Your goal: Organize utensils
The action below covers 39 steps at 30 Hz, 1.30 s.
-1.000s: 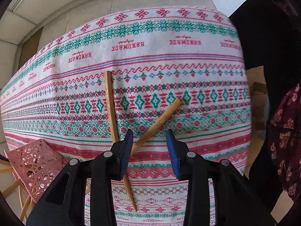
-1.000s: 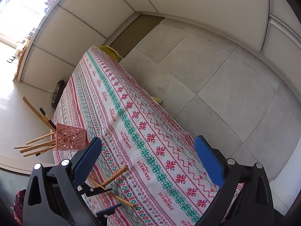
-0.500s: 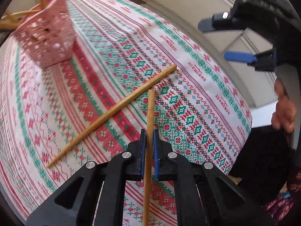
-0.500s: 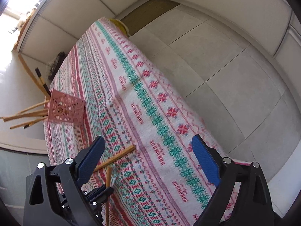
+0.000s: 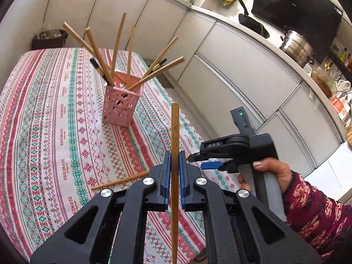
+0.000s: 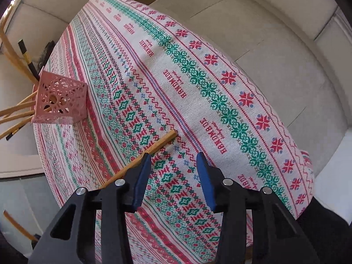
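My left gripper (image 5: 174,165) is shut on a wooden chopstick (image 5: 175,132), lifted off the table and standing upright between the blue pads. A pink perforated holder (image 5: 122,105) stands farther back on the patterned tablecloth (image 5: 44,110), with several chopsticks fanning out of it. A second chopstick (image 6: 154,149) lies loose on the cloth, also seen as the flat stick (image 5: 118,181) in the left wrist view. My right gripper (image 6: 173,171) hovers just above it, jaws closing, nothing between the pads; the stick passes under the left finger. The holder (image 6: 60,98) is at its left.
A person's hand (image 5: 270,171) in a patterned sleeve holds the right gripper's body (image 5: 239,149). White cabinets (image 5: 231,70) and a counter with a steel pot (image 5: 296,44) run behind the table. The table's edge (image 6: 292,149) drops to a tiled floor.
My left gripper shut on one chopstick, lifted it off the cloth and turned toward the holder. The right gripper came down close over the remaining chopstick and its jaws narrowed.
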{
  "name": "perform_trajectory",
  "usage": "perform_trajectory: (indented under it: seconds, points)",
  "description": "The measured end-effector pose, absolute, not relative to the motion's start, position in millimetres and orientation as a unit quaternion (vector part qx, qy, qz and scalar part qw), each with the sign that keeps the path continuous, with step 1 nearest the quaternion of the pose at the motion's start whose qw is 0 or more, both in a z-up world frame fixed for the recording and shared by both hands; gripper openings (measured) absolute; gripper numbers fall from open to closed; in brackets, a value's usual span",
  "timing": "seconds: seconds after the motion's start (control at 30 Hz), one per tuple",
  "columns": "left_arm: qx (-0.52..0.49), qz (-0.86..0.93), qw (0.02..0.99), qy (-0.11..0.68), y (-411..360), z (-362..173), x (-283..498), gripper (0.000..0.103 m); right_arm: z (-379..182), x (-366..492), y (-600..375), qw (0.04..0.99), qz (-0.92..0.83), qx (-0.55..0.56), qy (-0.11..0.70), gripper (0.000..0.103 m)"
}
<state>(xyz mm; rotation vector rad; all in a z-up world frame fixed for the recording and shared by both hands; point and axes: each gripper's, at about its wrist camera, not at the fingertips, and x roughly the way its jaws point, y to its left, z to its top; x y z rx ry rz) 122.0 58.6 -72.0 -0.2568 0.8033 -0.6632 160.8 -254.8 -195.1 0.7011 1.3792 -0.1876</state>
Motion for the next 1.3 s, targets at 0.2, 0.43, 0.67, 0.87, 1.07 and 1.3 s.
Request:
perform_trajectory:
  seconds: [0.2, 0.43, 0.67, 0.87, 1.07, 1.3]
  points:
    - [-0.141, -0.292, 0.888, 0.325, 83.0, -55.9, 113.7, 0.006, -167.6, 172.0, -169.4, 0.785, 0.042, 0.057, 0.616, 0.044]
    - [-0.213, -0.226, 0.905, 0.290, 149.0, -36.5, 101.7, 0.006, -171.0, 152.1, -61.6, 0.761, 0.278, -0.234, 0.538, 0.042]
    - [-0.221, -0.222, 0.904, 0.290, 154.2, -32.4, 102.2, 0.006, -205.8, 170.5, -24.2, 0.714, 0.317, -0.283, 0.557, 0.043]
    - [-0.217, -0.226, 0.904, 0.292, 147.6, -35.5, 106.1, 0.006, -210.6, 162.1, -29.0, 0.715, 0.306, -0.269, 0.569, 0.014]
    - [-0.201, -0.226, 0.903, 0.304, 135.3, -38.5, 107.5, 0.006, -205.7, 150.2, -89.0, 0.751, 0.207, -0.133, 0.613, 0.007]
    - [-0.178, -0.230, 0.899, 0.326, 113.4, -48.9, 111.6, 0.006, -218.8, 149.6, -127.4, 0.717, 0.162, -0.046, 0.676, 0.012]
